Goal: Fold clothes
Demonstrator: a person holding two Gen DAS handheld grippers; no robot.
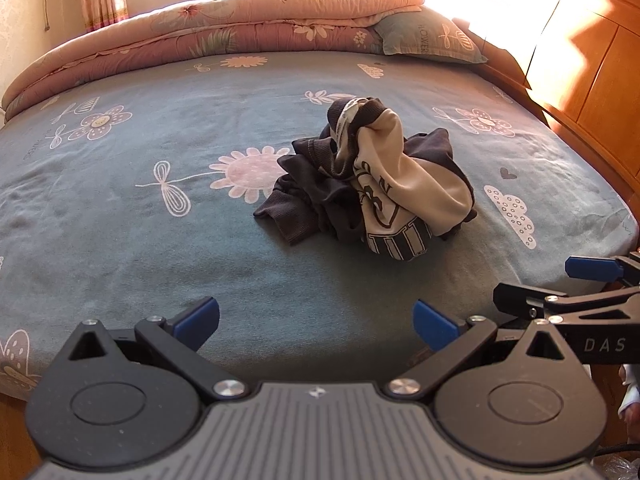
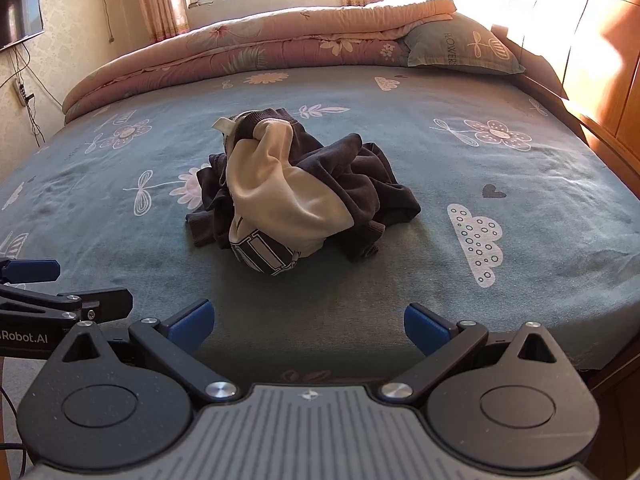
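Observation:
A crumpled garment (image 1: 376,184), dark grey with cream panels and dark lettering, lies in a heap in the middle of the bed; it also shows in the right wrist view (image 2: 296,196). My left gripper (image 1: 316,322) is open and empty, held over the bed's near edge, well short of the heap. My right gripper (image 2: 308,326) is open and empty, also near the bed's front edge, short of the heap. Each gripper shows at the side of the other's view, the right one (image 1: 592,280) and the left one (image 2: 32,280).
The bed (image 1: 160,240) has a blue-grey sheet with flower and cloud prints. A folded pink quilt (image 1: 224,36) and a pillow (image 1: 428,36) lie along the far side. A wooden headboard (image 1: 592,80) stands at the right. A window and a wall TV (image 2: 20,14) are behind.

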